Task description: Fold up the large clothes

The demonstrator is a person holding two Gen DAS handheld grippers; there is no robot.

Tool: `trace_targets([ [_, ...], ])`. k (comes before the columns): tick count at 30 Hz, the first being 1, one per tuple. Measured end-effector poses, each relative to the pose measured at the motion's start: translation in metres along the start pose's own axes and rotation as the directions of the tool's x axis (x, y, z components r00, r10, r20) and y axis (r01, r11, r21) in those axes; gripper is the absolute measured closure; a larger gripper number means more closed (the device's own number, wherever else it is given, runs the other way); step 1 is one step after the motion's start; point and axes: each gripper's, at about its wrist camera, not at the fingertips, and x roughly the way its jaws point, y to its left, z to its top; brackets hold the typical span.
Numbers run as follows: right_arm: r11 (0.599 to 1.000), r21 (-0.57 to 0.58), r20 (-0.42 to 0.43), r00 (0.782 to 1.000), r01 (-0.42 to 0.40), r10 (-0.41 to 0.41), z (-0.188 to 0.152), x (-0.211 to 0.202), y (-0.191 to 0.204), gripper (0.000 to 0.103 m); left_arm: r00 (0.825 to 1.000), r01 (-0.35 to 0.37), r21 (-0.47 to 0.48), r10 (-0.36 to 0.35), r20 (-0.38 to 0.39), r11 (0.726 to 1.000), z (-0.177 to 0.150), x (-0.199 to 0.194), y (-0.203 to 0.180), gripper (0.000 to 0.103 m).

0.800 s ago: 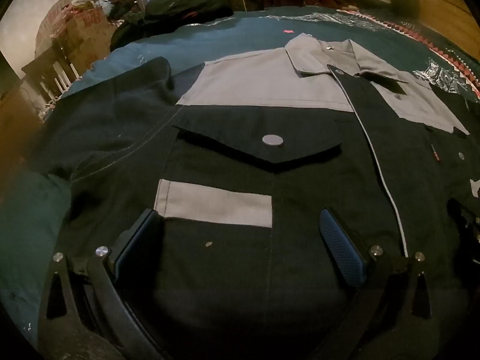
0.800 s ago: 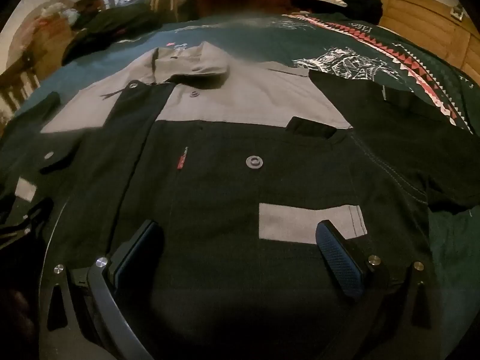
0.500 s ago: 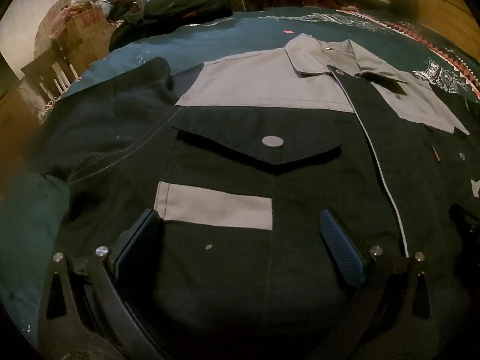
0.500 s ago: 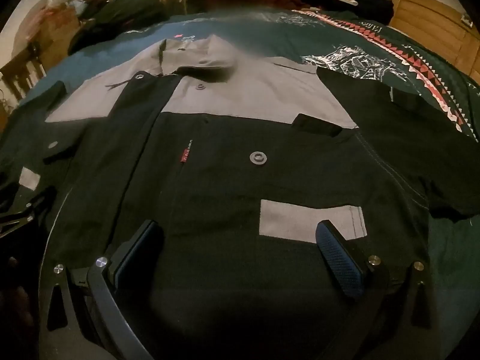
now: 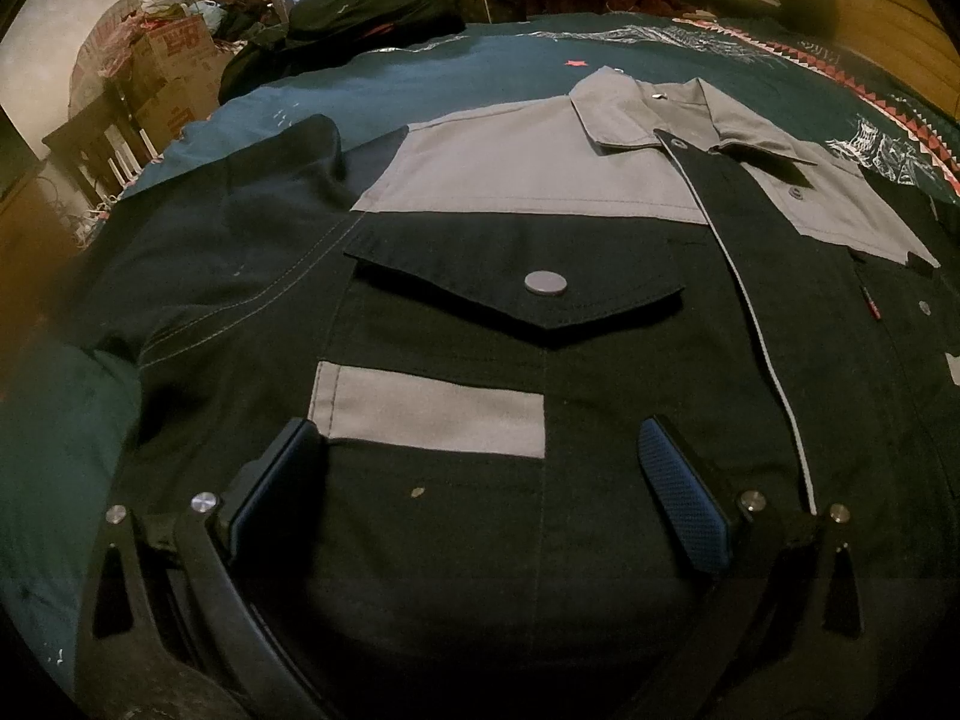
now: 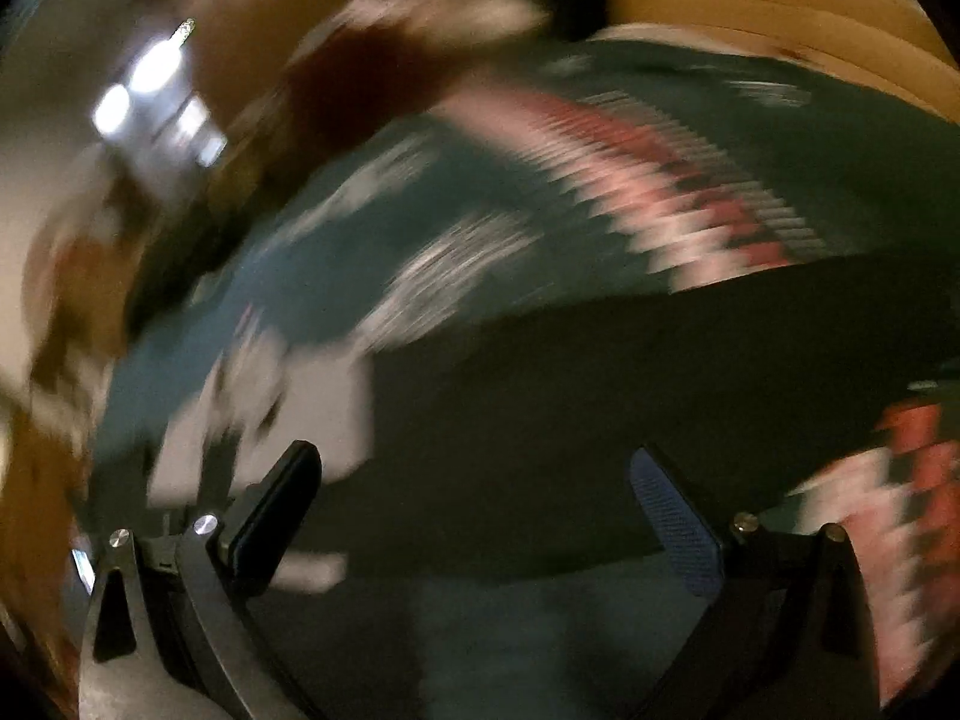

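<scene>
Black and grey cotton work jacket (image 5: 540,312) spread flat, front side up, on the bed with the teal patterned bedspread (image 5: 420,78); grey collar (image 5: 636,114) toward the far end, snap-button chest pocket flap (image 5: 516,288) in the middle of the left wrist view.

Left tongs (image 5: 480,480) spread wide, low over the lower front of the jacket, pinching nothing. Same place and same framing as half a second ago, so practically no motion on this side.

Right tongs (image 6: 474,510) also spread wide and empty, but with a big change: before, pointed straight at the jacket front with the right pocket and its grey stripe; now swung quickly to the right, whole view smeared by motion. Only a dark band of cloth, probably the right sleeve (image 6: 660,396), and the pink triangle border of the bedspread (image 6: 690,204) still recognisable, with a wooden bed frame (image 6: 780,18) behind.

Probable meaning: inspection of the flat jacket finished, first fold about to begin from the right side, likely with a grasp on the sleeve or the side edge. No fold made yet. Exact target not to be told from such blur.
</scene>
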Motion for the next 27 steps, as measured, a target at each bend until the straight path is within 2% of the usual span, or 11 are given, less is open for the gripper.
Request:
trace_targets([
  [1,0.997,0.068,0.019,0.999,0.034,-0.035,0.015,-0.011,-0.038,0.004,1.000,0.000,0.001,0.000,0.000,1.000,0.000,0.000,0.000,0.000],
  [2,0.988,0.143,0.024,0.998,0.050,-0.054,0.025,-0.020,-0.076,0.015,1.000,0.000,0.001,0.000,0.000,1.000,0.000,0.000,0.000,0.000],
  [3,0.974,0.225,0.020,0.999,0.039,-0.044,0.034,-0.025,-0.113,0.020,1.000,0.000,0.000,0.000,0.000,1.000,0.000,0.000,0.000,0.000],
  [4,0.953,0.303,0.010,1.000,0.020,-0.025,0.038,-0.028,-0.146,0.030,1.000,0.000,0.001,0.000,0.000,1.000,0.000,0.000,0.000,0.000],
  [6,0.904,0.428,0.003,1.000,-0.017,0.017,0.039,-0.032,-0.197,0.033,1.000,-0.001,0.001,0.001,0.001,1.000,-0.001,0.000,0.001,0.000],
  [8,0.861,0.508,0.010,1.000,-0.017,0.014,0.034,-0.035,-0.234,0.033,1.000,0.000,0.001,0.000,0.001,1.000,-0.001,0.000,0.001,0.000],
  [12,0.842,0.538,-0.007,0.998,-0.045,0.057,0.024,-0.027,-0.248,0.034,1.000,-0.002,0.003,0.002,0.000,1.000,-0.001,0.000,0.001,0.000],
  [15,0.850,0.524,-0.004,0.998,-0.056,0.069,0.021,-0.028,-0.259,0.034,1.000,-0.005,0.005,0.005,0.001,1.000,-0.001,0.000,0.001,0.000],
  [24,0.862,0.507,-0.050,0.999,0.023,0.003,0.035,0.004,-0.277,0.036,1.000,-0.008,0.006,0.008,0.002,1.000,-0.002,-0.001,0.001,0.000],
  [25,0.863,0.504,-0.054,0.999,0.022,0.006,0.035,0.008,-0.275,0.038,1.000,-0.008,0.006,0.008,0.002,1.000,-0.001,-0.001,0.000,0.000],
  [27,0.874,0.486,-0.051,0.999,0.014,0.012,0.034,0.012,-0.269,0.051,1.000,-0.009,0.007,0.009,0.002,1.000,-0.001,-0.001,0.000,0.000],
])
